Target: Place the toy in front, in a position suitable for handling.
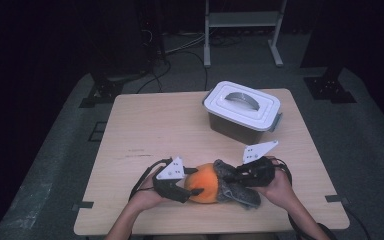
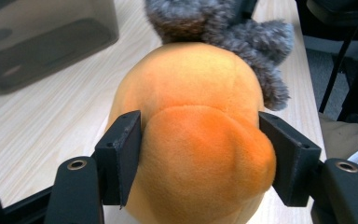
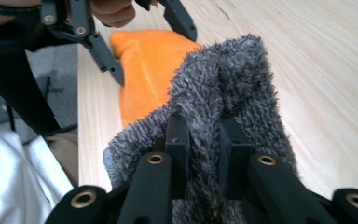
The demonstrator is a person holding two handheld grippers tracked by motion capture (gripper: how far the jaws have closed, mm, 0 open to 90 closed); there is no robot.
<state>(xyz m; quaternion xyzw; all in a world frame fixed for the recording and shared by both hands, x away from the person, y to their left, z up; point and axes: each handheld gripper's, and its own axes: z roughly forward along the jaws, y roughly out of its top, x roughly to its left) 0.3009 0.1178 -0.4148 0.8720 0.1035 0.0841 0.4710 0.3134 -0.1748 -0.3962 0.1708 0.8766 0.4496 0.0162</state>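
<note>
An orange plush toy [image 1: 206,189] with a grey fuzzy part [image 1: 234,193] lies near the table's front edge. My left gripper [image 1: 194,192] comes in from the left. In the left gripper view its jaws [image 2: 200,122] press on both sides of the toy's orange bulge [image 2: 200,158]. The grey fuzzy part [image 2: 242,32] lies beyond it. My right gripper [image 1: 228,175] comes from the right, and in its own view it [image 3: 204,127] is shut on a fold of the grey fuzzy part [image 3: 235,74]. Behind that are the orange body [image 3: 144,65] and the left gripper [image 3: 154,55].
A dark plastic box with a white lid and handle [image 1: 242,107] stands at the back right of the wooden table [image 1: 150,125]; its wall [image 2: 42,42] is in the left gripper view. A white metal stand [image 1: 242,25] is on the floor behind the table.
</note>
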